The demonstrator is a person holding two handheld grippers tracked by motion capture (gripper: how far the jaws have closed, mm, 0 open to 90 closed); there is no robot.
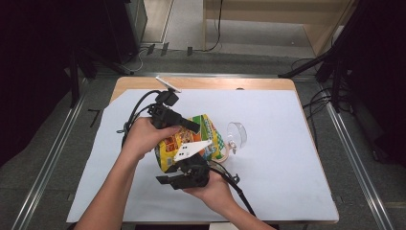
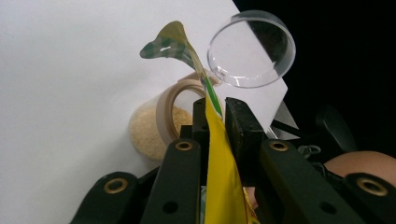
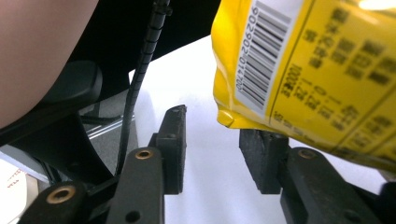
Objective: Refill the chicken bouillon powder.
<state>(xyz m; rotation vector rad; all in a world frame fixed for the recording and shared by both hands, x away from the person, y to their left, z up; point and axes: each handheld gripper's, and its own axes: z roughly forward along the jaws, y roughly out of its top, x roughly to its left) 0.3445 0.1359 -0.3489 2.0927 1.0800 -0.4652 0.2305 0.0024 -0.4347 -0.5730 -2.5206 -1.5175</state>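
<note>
Left fingers (image 2: pixel 215 116) pinch yellow bag (image 2: pixel 219 177) | right fingers (image 3: pixel 217 140) spread, bag's corner above them

Yellow bag (image 1: pixel 191 141) between claws, jar (image 1: pixel 230 141) beside

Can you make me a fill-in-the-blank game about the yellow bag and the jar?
1. The left gripper is pinching the ____ bag.
2. The right gripper has its jaws ____, with nothing pinched between them.
3. The jar lies on its ____ on the white sheet.
4. The jar's clear lid is flipped ____.

Missing words: yellow; open; side; open
</note>
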